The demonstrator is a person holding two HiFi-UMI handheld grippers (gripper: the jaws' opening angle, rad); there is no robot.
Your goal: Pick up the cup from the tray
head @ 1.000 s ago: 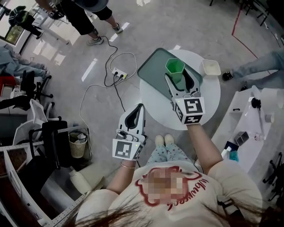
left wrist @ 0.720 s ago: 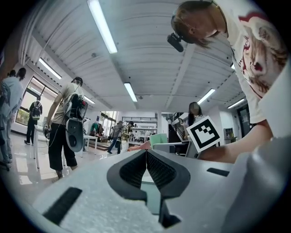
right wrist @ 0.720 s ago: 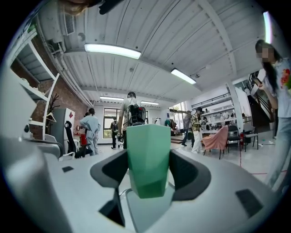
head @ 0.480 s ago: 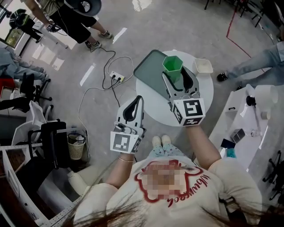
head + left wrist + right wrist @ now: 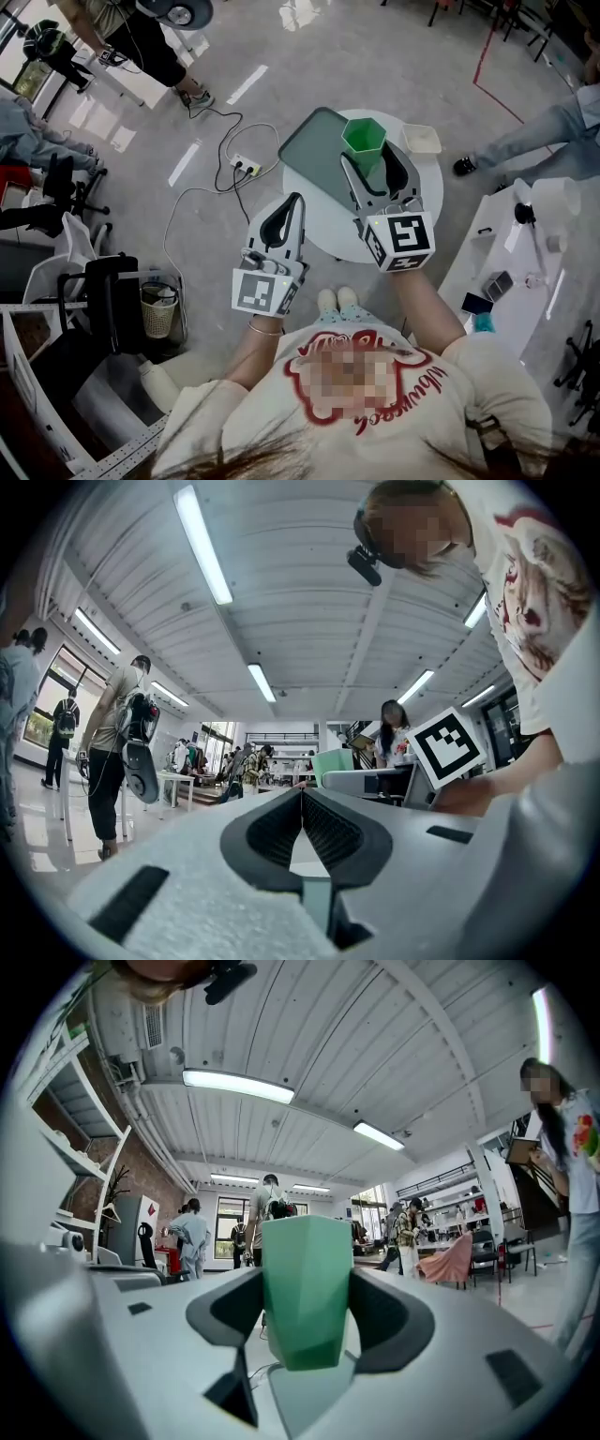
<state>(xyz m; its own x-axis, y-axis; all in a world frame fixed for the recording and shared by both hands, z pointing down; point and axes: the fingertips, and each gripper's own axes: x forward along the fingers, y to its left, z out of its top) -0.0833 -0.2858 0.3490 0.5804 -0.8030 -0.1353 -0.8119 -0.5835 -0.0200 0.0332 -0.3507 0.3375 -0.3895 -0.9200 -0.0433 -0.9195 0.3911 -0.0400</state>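
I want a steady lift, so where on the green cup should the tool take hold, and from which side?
Take the green cup at mid-wall, across two opposite flat faces, coming in level from the person's side, as the right tool grips it now. The cup stands upright and its six-sided wall offers flat faces. It narrows downward, so a mid-height hold should slip least.

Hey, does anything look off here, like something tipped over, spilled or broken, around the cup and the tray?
Nothing stands out. The green cup sits upright between the jaws of the right tool, above the tray, and no spill or damage shows. The left tool is shut and empty.
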